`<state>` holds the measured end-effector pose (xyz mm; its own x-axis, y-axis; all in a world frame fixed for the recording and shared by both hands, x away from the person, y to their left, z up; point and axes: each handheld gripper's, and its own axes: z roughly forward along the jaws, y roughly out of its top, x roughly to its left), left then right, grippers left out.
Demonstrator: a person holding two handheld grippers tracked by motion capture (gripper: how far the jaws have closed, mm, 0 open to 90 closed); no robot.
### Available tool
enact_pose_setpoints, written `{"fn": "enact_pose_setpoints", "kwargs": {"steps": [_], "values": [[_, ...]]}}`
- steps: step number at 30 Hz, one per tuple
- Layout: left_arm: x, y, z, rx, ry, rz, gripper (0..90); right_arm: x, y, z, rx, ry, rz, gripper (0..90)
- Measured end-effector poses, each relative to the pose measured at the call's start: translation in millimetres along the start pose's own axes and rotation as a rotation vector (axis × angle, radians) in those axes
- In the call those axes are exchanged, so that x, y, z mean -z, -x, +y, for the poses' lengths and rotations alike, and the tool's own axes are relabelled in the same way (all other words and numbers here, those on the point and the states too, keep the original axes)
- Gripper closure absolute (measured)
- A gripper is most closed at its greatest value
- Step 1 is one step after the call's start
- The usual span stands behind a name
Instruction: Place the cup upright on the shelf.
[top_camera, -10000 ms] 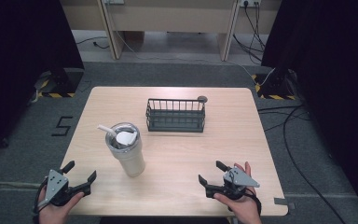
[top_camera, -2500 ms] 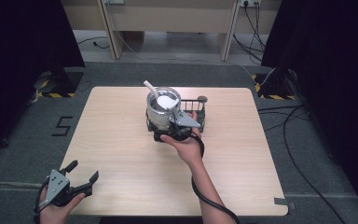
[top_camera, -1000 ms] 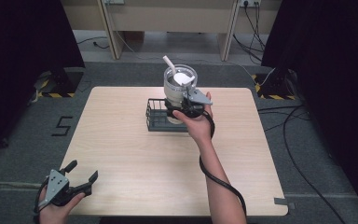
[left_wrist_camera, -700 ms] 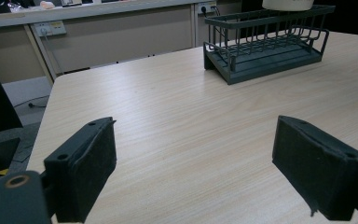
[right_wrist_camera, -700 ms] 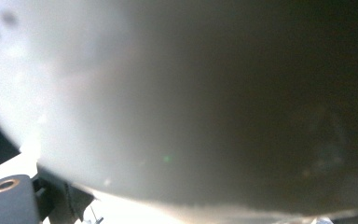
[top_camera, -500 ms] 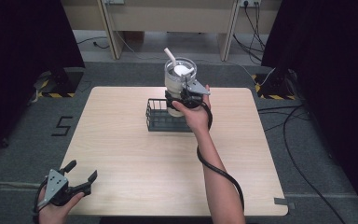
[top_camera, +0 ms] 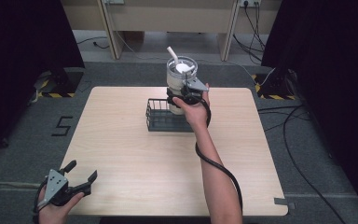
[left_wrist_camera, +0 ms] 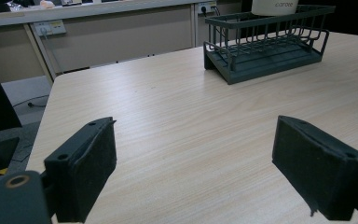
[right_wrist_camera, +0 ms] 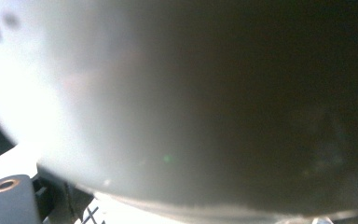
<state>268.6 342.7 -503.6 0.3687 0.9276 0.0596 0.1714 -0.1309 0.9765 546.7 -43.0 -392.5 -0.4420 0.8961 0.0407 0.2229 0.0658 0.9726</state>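
just under my right claw point(top_camera: 182, 94) sat the wire basket point(top_camera: 161, 116), and pinched between the jaws was the tumbler point(top_camera: 181, 81), held upright above the basket's right end with its base about level with the rim. from the right gripper view the tumbler's pale wall point(right_wrist_camera: 177, 102) crowded right up against the lens, so i judged the jaws were clamped hard on its lower body, though i couldn't see the pads themselves.

a straw point(top_camera: 172, 51) stuck out of the lid, leaning away from my claw toward the far left, with the lid's white tab beside it.

here's where it could have gone wrong, as i read it. the grip sat low on a tall cup, so most of the weight stood above the jaws; any twist of my wrist and it could have tipped and spilled. dropping it down off-centre, the base could have caught the wire rim nearest my claw and knocked the light basket across the table point(top_camera: 121, 154). the smooth wall could also have slid through the pads if i'd eased off too soon.

well back and to the left of all that, my left claw point(top_camera: 74, 179) rested near the table's near corner, jaws spread wide, holding nothing, the basket point(left_wrist_camera: 265, 44) far ahead of it.
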Motion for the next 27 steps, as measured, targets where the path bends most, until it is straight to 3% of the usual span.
{"fn": "enact_pose_setpoints", "kwargs": {"steps": [7,15,27], "values": [[0.2,0.4,0.0,0.000,0.001,0.001,12.9,-5.2,0.8,-0.6,0.005,-0.007,-0.005,9.9],[0.2,0.9,0.1,-0.003,-0.003,-0.002,13.0,-12.7,-1.6,-19.1,0.014,-0.052,-0.009,9.9],[-0.2,1.2,-0.3,0.000,-0.002,-0.006,13.1,-21.4,-2.3,-33.0,0.013,-0.081,-0.010,9.8]]}}
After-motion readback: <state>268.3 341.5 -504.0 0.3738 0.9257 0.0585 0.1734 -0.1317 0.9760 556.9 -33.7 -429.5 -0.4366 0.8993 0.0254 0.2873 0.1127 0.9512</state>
